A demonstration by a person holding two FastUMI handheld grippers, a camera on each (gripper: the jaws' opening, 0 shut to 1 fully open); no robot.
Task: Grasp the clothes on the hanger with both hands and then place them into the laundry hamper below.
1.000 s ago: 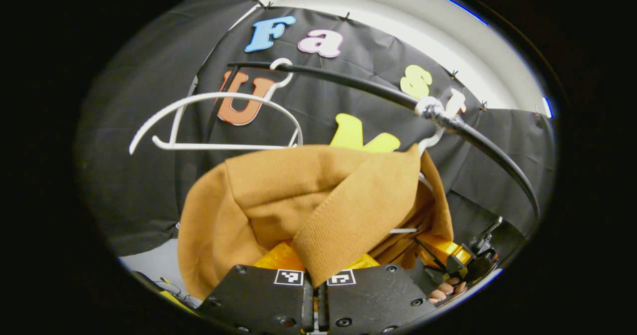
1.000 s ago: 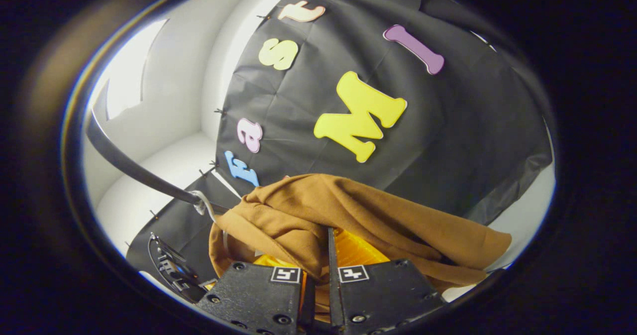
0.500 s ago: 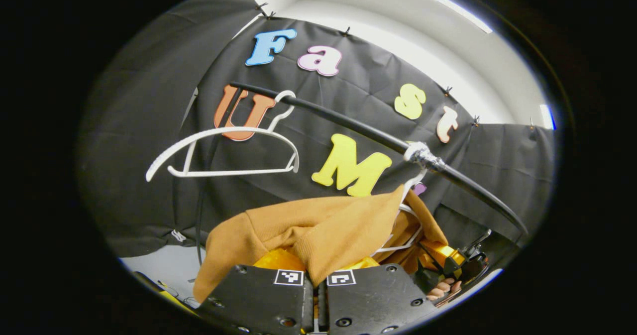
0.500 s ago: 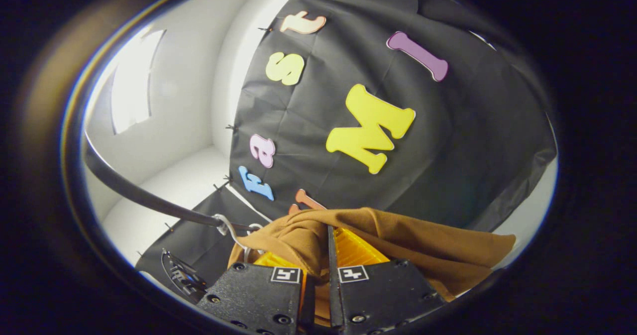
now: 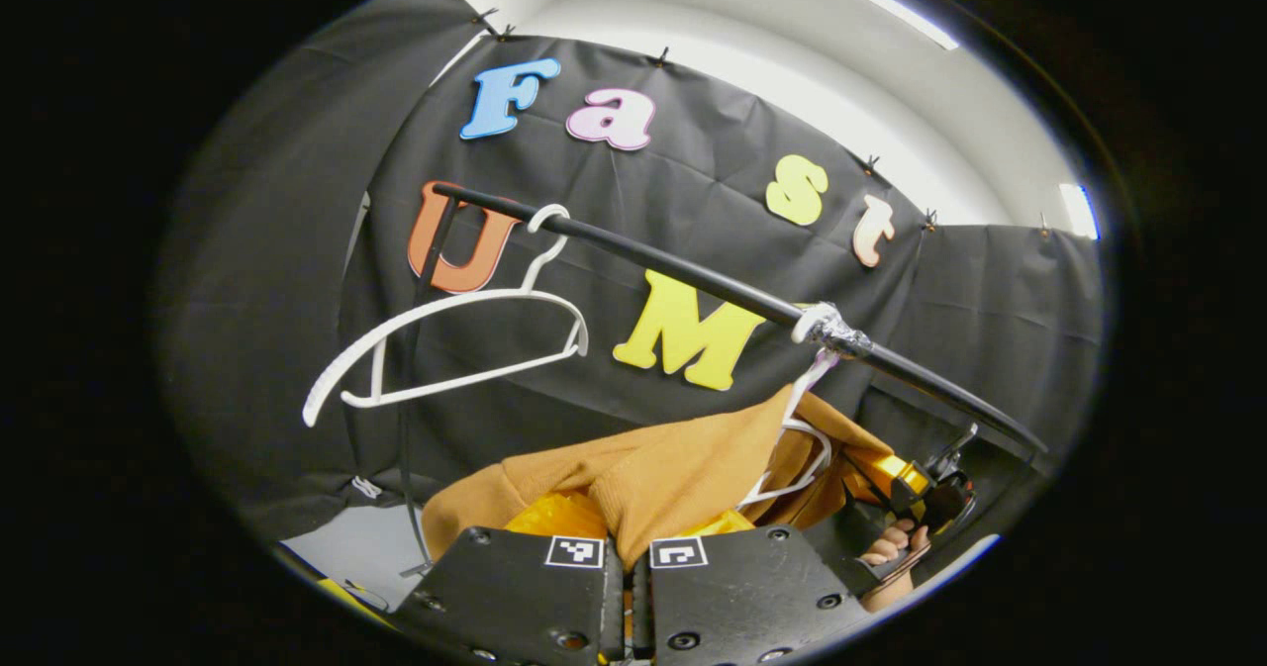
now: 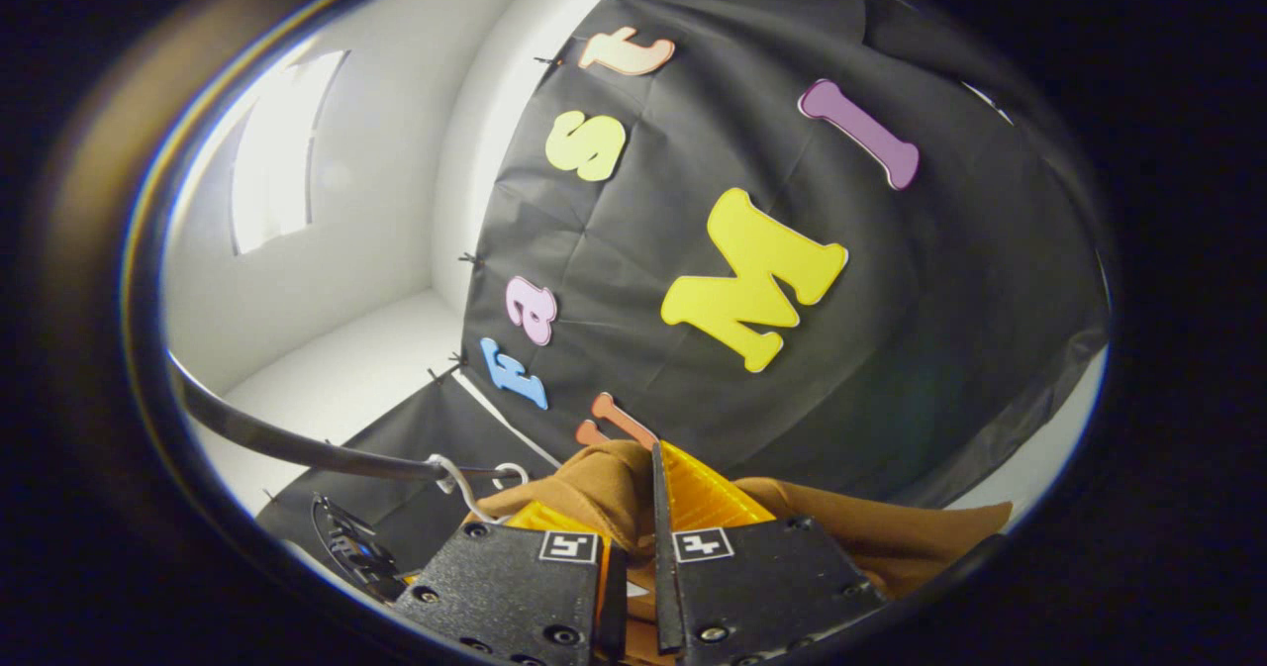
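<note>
A brown garment (image 5: 683, 453) hangs bunched low in the left gripper view, still looped around a white hanger (image 5: 804, 419) that hooks onto the black rail (image 5: 693, 275). My left gripper (image 5: 626, 539) is shut on a ribbed fold of the garment. To its right my right gripper (image 5: 916, 498) shows with the hand that holds it, pressed into the same cloth. In the right gripper view my right gripper (image 6: 633, 523) is shut on the brown garment (image 6: 891, 537), which spreads away to the right. The hanger's hook (image 6: 457, 473) sits on the rail (image 6: 287, 443).
A second white hanger (image 5: 445, 349), bare, hangs farther left on the rail. The booth's black cloth wall (image 5: 297, 250) stands close behind, with white wall above it. My left gripper's body (image 6: 346, 547) shows low on the left in the right gripper view.
Both grippers have come down with the garment held. The rail and hangers now sit higher above the cloth, and the white hanger under the garment is more exposed.
</note>
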